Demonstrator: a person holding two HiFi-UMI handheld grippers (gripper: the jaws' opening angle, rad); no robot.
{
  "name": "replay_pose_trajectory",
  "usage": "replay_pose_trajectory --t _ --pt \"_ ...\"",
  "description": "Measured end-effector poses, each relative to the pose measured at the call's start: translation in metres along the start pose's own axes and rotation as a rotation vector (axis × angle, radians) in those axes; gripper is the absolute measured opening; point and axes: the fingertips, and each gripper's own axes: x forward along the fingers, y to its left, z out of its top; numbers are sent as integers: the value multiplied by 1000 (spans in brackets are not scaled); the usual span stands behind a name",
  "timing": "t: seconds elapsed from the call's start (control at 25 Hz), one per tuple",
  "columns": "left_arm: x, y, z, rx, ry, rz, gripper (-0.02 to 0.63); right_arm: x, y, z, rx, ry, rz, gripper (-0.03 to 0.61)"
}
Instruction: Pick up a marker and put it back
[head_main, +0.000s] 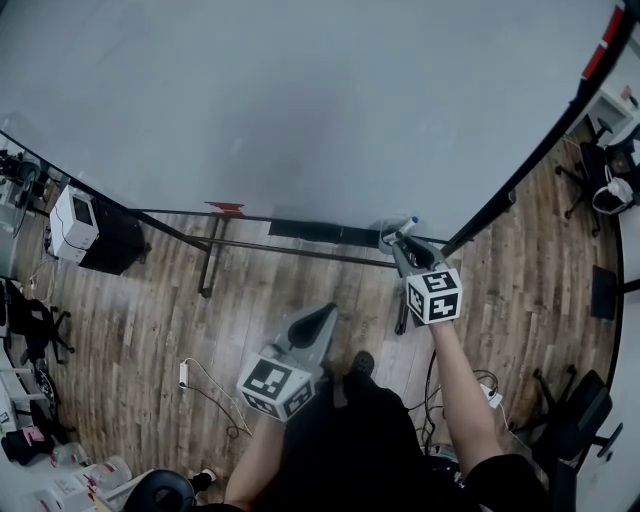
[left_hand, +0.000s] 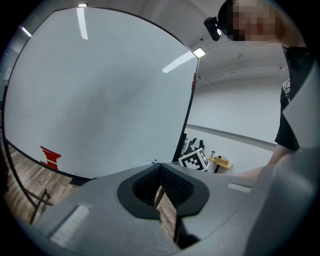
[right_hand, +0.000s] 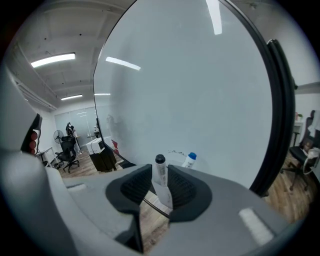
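Note:
A white marker with a black cap (right_hand: 160, 181) stands cap-up between the jaws of my right gripper (right_hand: 159, 186). It leans on the right pad, and floor shows through a gap at its lower left. The jaws stand a little apart around it. In the head view the right gripper (head_main: 400, 240) is at the ledge under the whiteboard (head_main: 300, 100), beside a blue-capped marker (head_main: 408, 223), which also shows in the right gripper view as a blue-capped marker (right_hand: 189, 159). My left gripper (head_main: 322, 318) hangs lower, away from the board, with its pads together at the tips and nothing held (left_hand: 159, 167).
The board's metal stand (head_main: 210, 262) and crossbar run over the wooden floor. A red item (head_main: 225, 208) sits on the ledge to the left. A black cabinet with a white box (head_main: 75, 225) is far left, office chairs (head_main: 590, 415) at right, and cables (head_main: 210, 395) by my feet.

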Motion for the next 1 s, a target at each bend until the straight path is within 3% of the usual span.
replay_pose_trajectory --t 0.44,1.0 --pt "-8 -11 -12 3 17 -51 11 -30 32 -1 2 -30 18 104" --pt "-67 5 -17 3 -12 -180 11 -84 142 1 2 -84 -15 81"
